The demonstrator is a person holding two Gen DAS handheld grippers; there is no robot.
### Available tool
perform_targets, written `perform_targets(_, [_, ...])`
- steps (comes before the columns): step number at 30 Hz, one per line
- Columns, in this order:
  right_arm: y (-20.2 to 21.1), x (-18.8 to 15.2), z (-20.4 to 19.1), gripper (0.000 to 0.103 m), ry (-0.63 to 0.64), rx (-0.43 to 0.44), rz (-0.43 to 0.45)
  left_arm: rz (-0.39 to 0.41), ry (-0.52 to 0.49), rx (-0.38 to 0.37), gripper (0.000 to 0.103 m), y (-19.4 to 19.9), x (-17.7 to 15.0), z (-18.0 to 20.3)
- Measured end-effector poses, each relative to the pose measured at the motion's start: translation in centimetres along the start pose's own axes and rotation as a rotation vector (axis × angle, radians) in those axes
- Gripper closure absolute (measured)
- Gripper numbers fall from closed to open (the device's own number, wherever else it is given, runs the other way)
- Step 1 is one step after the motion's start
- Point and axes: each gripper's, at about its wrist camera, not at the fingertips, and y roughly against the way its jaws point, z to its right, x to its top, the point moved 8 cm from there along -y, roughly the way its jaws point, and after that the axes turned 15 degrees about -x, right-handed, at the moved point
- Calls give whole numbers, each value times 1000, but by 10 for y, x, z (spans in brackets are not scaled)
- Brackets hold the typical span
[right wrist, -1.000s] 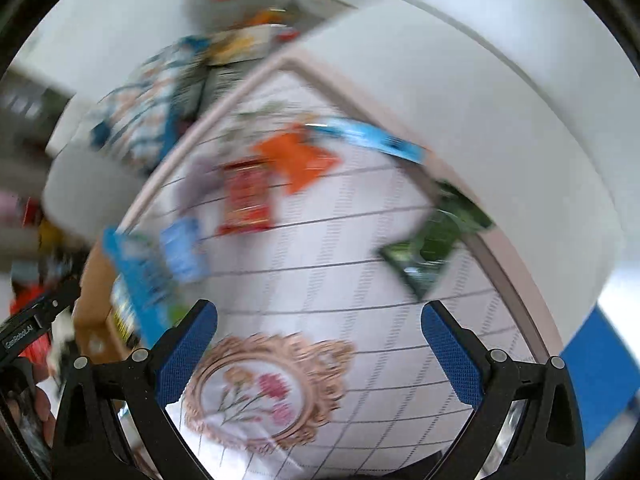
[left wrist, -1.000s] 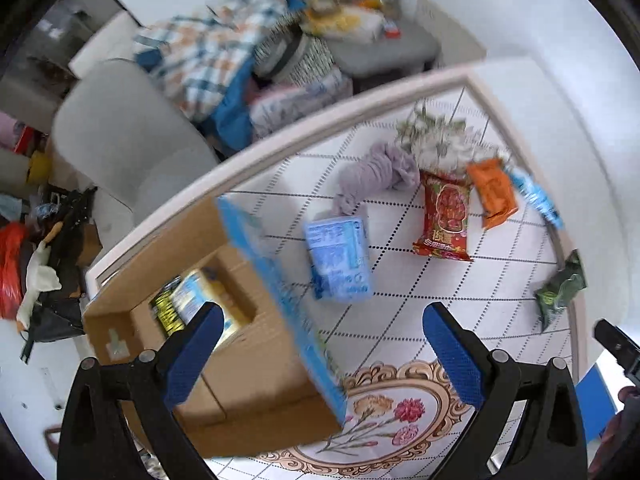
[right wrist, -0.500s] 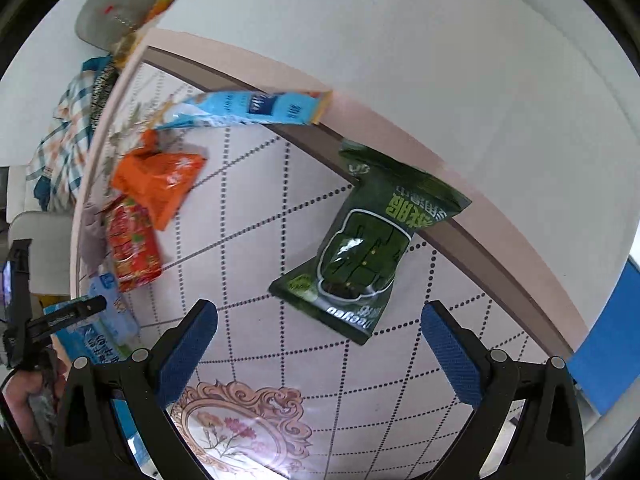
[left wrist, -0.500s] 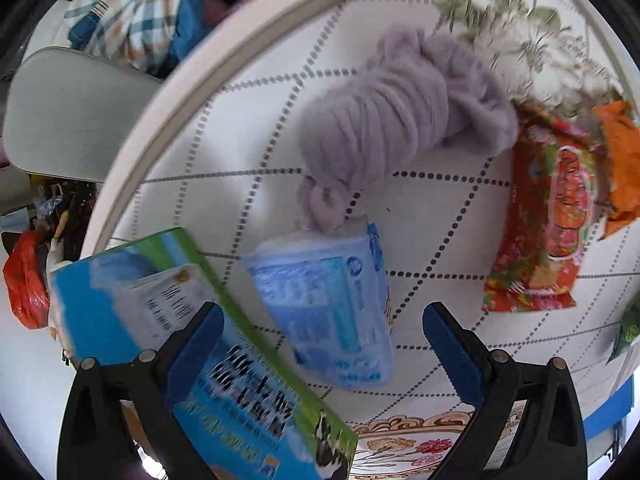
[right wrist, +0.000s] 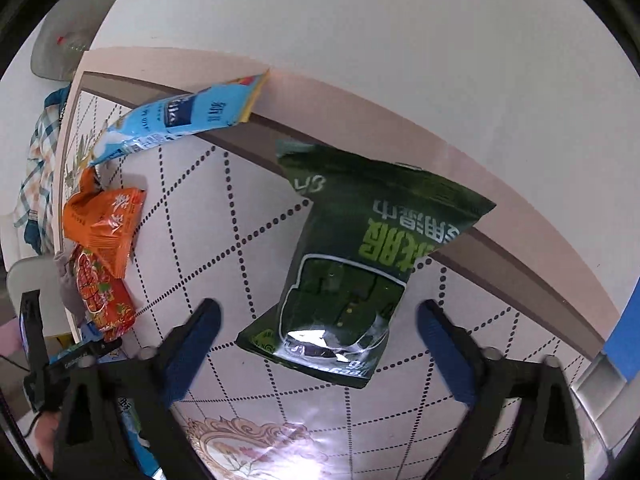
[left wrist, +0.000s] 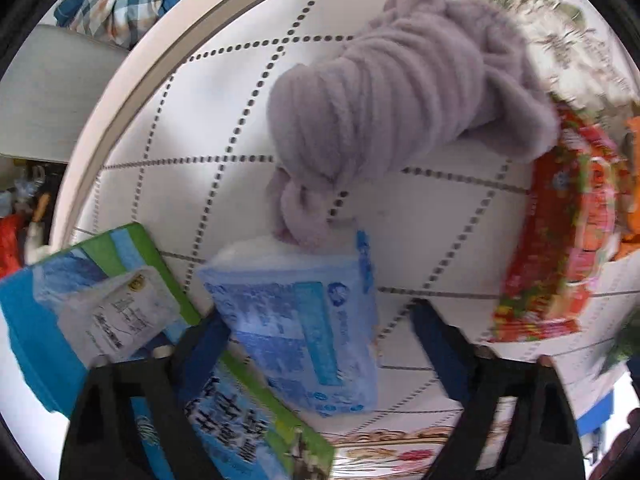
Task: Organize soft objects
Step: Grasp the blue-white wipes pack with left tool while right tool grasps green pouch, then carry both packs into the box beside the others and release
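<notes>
The red snack packet [left wrist: 560, 240] smears with blur, and the blue tissue pack [left wrist: 304, 328] hides part of the left tool's fingers [left wrist: 208, 344].

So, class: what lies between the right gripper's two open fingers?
In the right wrist view, the dark green packet lies flat on the tablecloth, between the right gripper fingers.

Lived-in home, patterned table [right wrist: 248, 216], plaid laundry [left wrist: 120, 0], snack packets [right wrist: 106, 220]
</notes>
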Motion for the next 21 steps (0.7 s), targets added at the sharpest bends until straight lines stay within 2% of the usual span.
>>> perform_targets(1, [-1,-1,-1,29,11,-5,-1,7,9,-20,39,1,-3,2])
perform_targets(2, [-3,-2,-2,39,23,-12,-3,13,9,-17,51,2,-6,3])
perform_targets(3, [-4,-3,-2,43,28,-20,2,23,4,-7,54,4,-7,5])
perform_targets(4, [-4,-4,-2,53,38,-33,15,34,-3,-8,56,5,-9,7])
perform_targets(5, [-2,-5,-3,58,53,-37,29,39,-4,-13,58,6,-11,9])
perform_targets(8, [3,-11,-6,63,82,-37,51,61,3,-31,62,8,-22,13])
perform_targets(12, [14,-20,-9,64,115,-33,79,100,0,-87,64,25,-33,34])
perform_targets(17, [49,-38,-31,64,210,-12,143,180,-27,-147,64,55,-70,53])
perform_targets(21, [85,-66,-55,64,329,24,187,253,-37,-217,64,91,-108,65])
